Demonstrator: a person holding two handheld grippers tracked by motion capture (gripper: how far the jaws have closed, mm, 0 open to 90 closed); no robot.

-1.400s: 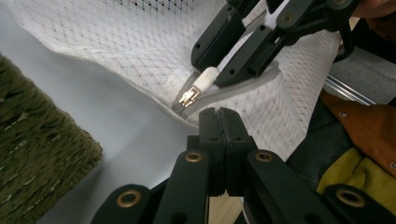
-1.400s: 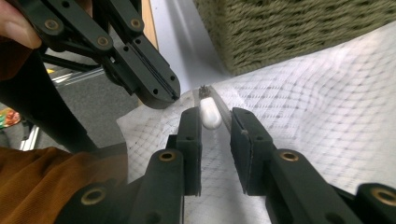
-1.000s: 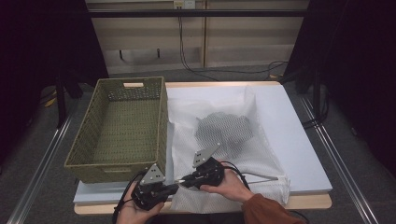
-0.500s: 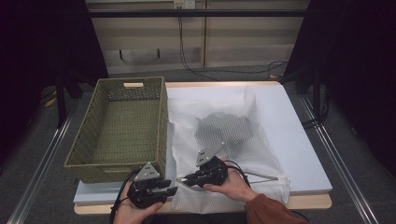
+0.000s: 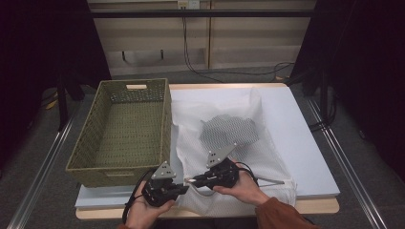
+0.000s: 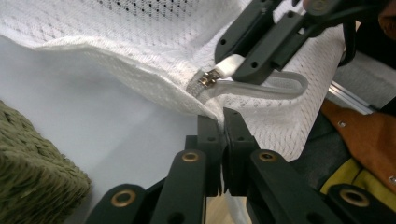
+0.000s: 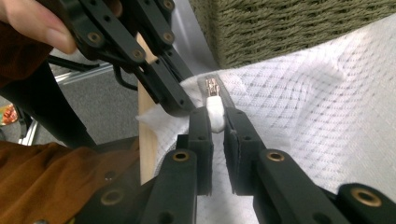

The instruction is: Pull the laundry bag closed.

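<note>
Tabletop: white mesh bag (image 5: 239, 152), left gripper (image 6: 223, 122) pinching its corner, right gripper (image 7: 215, 116) clamping its zipper tab (image 7: 215, 111).

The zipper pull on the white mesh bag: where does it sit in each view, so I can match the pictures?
High view: the zipper pull lies at the bag's near edge, between the two grippers, low centre.
Left gripper view: upper centre-right, its white tab pinched by the right gripper.
Right gripper view: centre, just above this gripper's own jaws, which clamp the tab.
Shared landmark: the green woven basket, at lower left in the left gripper view and top in the right gripper view.
</note>
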